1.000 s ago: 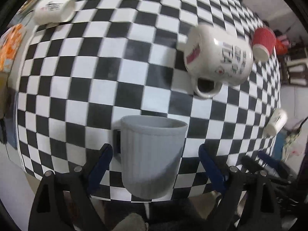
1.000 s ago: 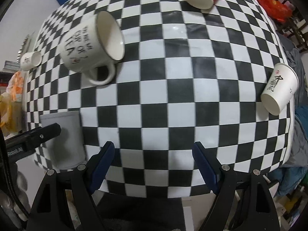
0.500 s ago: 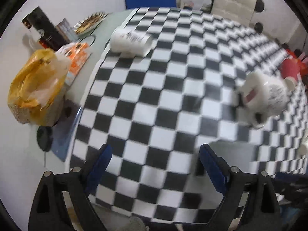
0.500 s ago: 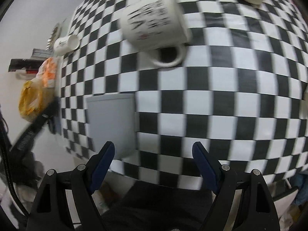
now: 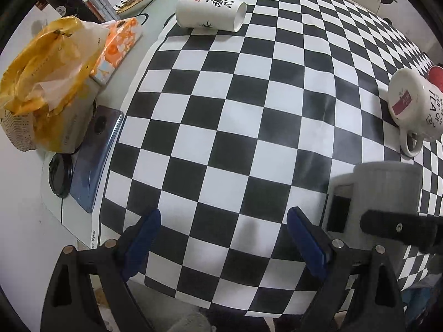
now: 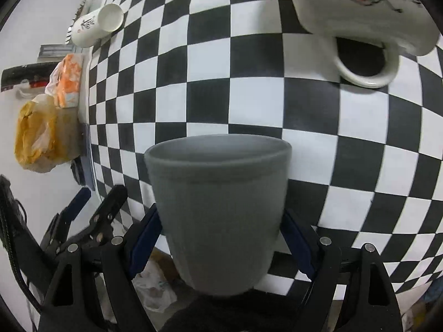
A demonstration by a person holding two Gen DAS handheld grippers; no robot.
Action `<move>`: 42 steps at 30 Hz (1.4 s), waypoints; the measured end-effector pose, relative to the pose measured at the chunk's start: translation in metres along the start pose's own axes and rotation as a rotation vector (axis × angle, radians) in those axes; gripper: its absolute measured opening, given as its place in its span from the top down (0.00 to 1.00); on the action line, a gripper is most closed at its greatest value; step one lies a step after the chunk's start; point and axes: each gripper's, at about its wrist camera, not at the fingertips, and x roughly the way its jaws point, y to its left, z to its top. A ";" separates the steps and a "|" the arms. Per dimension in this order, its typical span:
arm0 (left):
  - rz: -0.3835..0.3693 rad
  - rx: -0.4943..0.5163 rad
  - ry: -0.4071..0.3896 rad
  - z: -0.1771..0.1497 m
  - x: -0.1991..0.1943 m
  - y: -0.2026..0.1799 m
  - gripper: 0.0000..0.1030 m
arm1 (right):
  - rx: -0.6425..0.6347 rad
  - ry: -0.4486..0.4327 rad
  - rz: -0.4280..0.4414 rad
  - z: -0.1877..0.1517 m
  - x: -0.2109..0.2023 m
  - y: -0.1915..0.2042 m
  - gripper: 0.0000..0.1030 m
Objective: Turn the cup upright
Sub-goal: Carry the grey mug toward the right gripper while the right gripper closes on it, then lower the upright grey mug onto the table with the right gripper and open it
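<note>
A grey ribbed cup (image 6: 218,210) stands near the front edge of the checkered table, rim on top in the right wrist view. My right gripper (image 6: 221,240) has its blue pads against both sides of the cup. The cup also shows in the left wrist view (image 5: 387,193), handle toward the left, with a black finger of the right gripper across it. My left gripper (image 5: 224,238) is open and empty over the checkered cloth, left of the cup.
A white "cup of tea" mug (image 5: 412,105) lies on its side behind the grey cup. A white paper cup (image 5: 210,11) lies on its side at the far left. A yellow bag (image 5: 41,83), tissue pack (image 5: 116,44) and phone (image 5: 97,155) sit off the cloth.
My left gripper let go of the grey cup and swung left. My right gripper moved left and in, and its pads now close on the cup.
</note>
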 end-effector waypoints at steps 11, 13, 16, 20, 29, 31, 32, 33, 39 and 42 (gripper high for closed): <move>-0.041 0.009 -0.021 0.029 -0.002 0.010 0.10 | -0.021 -0.218 -0.020 0.005 -0.028 0.007 0.18; -0.052 -0.001 -0.029 0.040 0.000 0.014 0.10 | -0.036 -0.289 -0.016 0.012 -0.036 0.016 0.18; -0.058 -0.014 -0.050 0.060 0.005 0.019 0.10 | -0.061 -0.410 -0.013 0.029 -0.047 0.030 0.18; -0.048 -0.023 -0.084 0.087 0.015 0.025 0.10 | -0.090 -0.547 -0.034 0.052 -0.048 0.042 0.18; -0.052 -0.016 -0.069 0.102 0.047 0.036 0.10 | -0.291 -0.882 -0.224 0.055 -0.023 0.079 0.18; -0.057 -0.011 -0.062 0.096 0.051 0.038 0.10 | -0.316 -0.906 -0.257 0.046 -0.017 0.083 0.18; -0.059 -0.009 -0.057 0.093 0.053 0.038 0.10 | -0.324 -0.911 -0.270 0.040 -0.015 0.083 0.18; -0.061 -0.008 -0.052 0.091 0.055 0.039 0.10 | -0.330 -0.912 -0.275 0.036 -0.013 0.083 0.18; -0.085 -0.018 -0.040 0.076 0.056 0.042 0.10 | -0.363 -0.877 -0.299 0.020 -0.002 0.083 0.17; -0.094 -0.021 -0.053 0.073 0.052 0.046 0.10 | -0.361 -0.846 -0.299 0.015 0.000 0.084 0.17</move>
